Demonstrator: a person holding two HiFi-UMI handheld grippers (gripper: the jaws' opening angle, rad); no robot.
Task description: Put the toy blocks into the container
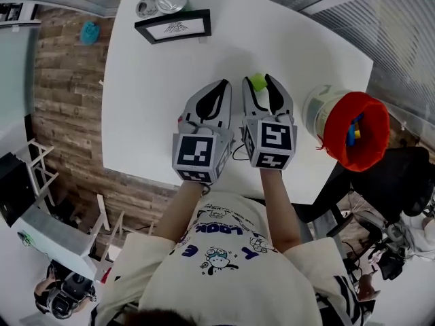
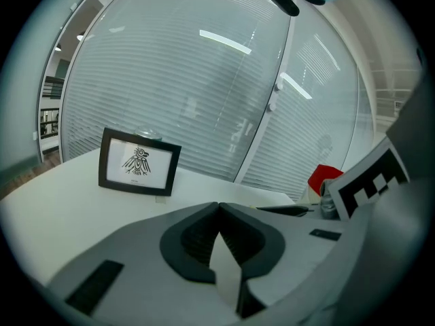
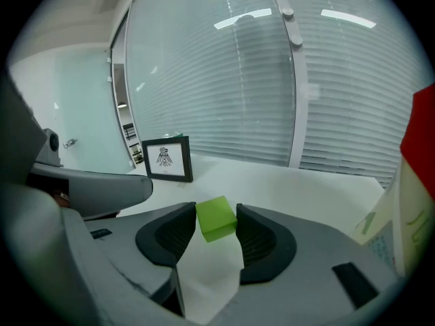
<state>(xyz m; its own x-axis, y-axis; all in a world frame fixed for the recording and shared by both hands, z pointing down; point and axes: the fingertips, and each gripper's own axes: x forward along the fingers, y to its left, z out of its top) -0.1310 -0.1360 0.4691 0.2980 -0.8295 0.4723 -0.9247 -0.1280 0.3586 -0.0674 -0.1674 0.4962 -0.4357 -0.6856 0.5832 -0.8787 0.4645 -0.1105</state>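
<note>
Green block point(image 3: 216, 217) is btwn the jaws of my right gripper point(image 1: 259, 81), pinched at the tips by two opposite flat faces, up off the table point(image 1: 170, 100) w/ white top showing under it. Looks like a small plain cube: bright lime green, matte, clean edges, no marks I can see. My guess is light & stiff, prob. wood or plastic, and it won't crush, so a modest squeeze is plenty. Faces look smooth, so it could slip or twist if held near a corner. It sits a bit rotated in the pads & only at the jaw tips, not deep. Flat-on-flat across the middle of the faces would be the safest hold. Left gripper point(image 1: 223, 84): jaws pressed together, nothing in them, just beside the right one. Container point(image 1: 317, 111) is off to my right at the table's edge, pale wall, red inside, w/ blue & yellow blocks point(image 1: 353, 130) already in it. So I reckon the green one needs carrying right & over the red mouth. Nothing fragile, so a short drop shd be fine.
</note>
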